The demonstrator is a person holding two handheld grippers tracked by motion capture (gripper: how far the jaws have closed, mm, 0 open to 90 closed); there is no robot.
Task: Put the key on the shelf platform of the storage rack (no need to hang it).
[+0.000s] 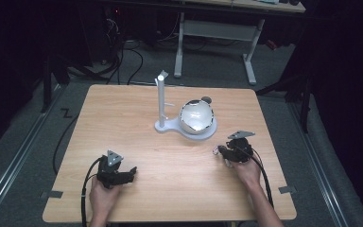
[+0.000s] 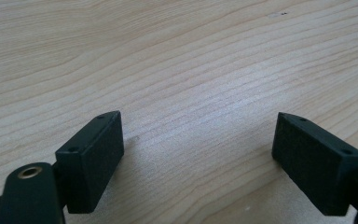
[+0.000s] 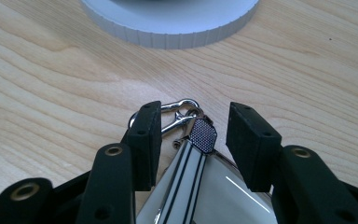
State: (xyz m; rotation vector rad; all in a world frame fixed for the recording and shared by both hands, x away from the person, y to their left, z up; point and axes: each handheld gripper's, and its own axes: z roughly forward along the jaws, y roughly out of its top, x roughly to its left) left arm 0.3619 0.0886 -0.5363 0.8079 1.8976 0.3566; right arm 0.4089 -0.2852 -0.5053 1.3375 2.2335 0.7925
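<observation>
On the counter (image 1: 137, 118) in the high view, a white stand (image 1: 162, 105) and metal bowl (image 1: 196, 116) sit mid-surface; the left gripper (image 1: 131, 170) rests near the front left, the right gripper (image 1: 219, 150) just below the bowl's base. Left gripper view: fingers (image 2: 93, 158) spread over bare wood. Right gripper view: fingers (image 3: 147, 140) partly spread, a keychain clasp (image 3: 179, 116) lying between them, no firm pinch evident.
</observation>
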